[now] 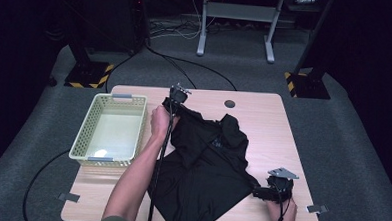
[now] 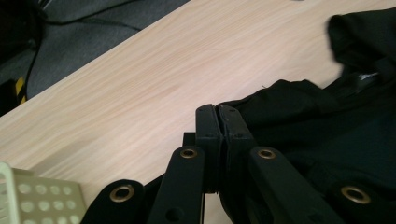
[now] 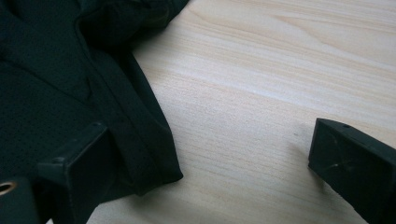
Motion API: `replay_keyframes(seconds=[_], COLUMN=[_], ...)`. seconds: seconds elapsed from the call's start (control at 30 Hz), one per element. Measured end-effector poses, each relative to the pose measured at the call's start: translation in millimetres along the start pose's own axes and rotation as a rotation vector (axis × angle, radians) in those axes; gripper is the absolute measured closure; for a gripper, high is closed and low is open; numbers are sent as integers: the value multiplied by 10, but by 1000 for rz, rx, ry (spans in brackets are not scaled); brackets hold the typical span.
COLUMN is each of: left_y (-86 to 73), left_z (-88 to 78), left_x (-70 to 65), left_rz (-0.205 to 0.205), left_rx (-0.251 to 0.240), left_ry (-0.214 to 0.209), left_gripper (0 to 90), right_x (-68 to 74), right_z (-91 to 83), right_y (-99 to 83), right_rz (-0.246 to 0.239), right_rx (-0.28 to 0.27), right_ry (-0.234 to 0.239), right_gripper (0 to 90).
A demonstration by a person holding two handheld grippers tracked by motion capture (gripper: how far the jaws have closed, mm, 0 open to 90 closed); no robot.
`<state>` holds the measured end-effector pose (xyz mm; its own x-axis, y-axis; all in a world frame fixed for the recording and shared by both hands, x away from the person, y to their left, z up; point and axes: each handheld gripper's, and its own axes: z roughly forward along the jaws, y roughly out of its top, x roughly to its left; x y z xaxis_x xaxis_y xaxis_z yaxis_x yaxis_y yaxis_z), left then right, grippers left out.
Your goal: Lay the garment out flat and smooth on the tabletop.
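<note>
The right gripper (image 1: 274, 188) rests at the near right corner of the black shirt (image 1: 206, 166), fingers open, one over the hem. The shirt lies crumpled on the worktop (image 1: 263, 118). At the shirt's far corner, beside the basket (image 1: 82, 140), the left gripper (image 2: 217, 122) pinches the cloth with closed fingers.

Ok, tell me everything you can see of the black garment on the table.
The black garment is a dark, soft, finely perforated fabric with a stitched hem, lying crumpled and partly spread on the wooden table, right of the cream basket. A bunched fold rises near its far right part. The left gripper is shut on its far left edge; the right gripper stands open at its near right corner, one jaw on the cloth, the other on bare wood.
</note>
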<state>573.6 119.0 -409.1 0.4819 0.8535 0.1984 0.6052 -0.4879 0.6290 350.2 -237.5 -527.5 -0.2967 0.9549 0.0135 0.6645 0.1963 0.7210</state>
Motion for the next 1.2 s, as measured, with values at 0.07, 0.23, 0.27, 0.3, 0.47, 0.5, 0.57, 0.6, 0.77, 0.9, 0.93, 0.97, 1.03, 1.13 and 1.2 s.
replay_keyframes(seconds=[0.07,0.23,0.27,0.3,0.47,0.5,0.57,0.6,0.77,0.9,0.93,0.97,1.03,1.13,1.2], left_y=[19,-40,-76,-114,-264,-283,-325,-344,-519,-724,-776,-827,-936,-1101,-1226], left_z=[80,323,378,425,411,368,257,201,-1,-9,2,16,41,80,85], left_x=[102,315,337,345,249,207,125,76,-219,-427,-471,-511,-585,-670,-687], left_rz=[-9,-53,-64,-81,-138,-142,-149,-139,-91,-66,-62,-55,-43,-25,-34], left_rx=[36,119,135,151,135,118,80,68,20,31,33,46,60,85,88], left_ry=[11,16,3,3,-1,6,-15,-26,-109,-175,-185,-202,-216,-218,-216], left_gripper=[875,871,864,836,491,429,345,330,272,224,212,202,194,179,169], right_x=[-1,-1,-2,-2,-6,-6,-7,-7,-5,-4,-4,-4,-4,-1,0], right_z=[0,0,0,1,4,4,4,4,3,3,3,3,3,2,0], right_y=[-1,-2,-2,-2,1,1,2,2,1,1,1,1,1,0,-1], right_rz=[-1,-1,-1,0,0,0,0,0,3,3,3,3,3,2,2], right_rx=[-1,-2,-2,-3,-3,-3,-3,-3,-4,-4,-4,-4,-4,-4,-4], right_ry=[-1,0,0,0,0,0,1,1,0,-1,-1,-1,-1,-1,-2], right_gripper=[28,28,28,28,29,29,29,29,30,30,30,30,30,31,33])
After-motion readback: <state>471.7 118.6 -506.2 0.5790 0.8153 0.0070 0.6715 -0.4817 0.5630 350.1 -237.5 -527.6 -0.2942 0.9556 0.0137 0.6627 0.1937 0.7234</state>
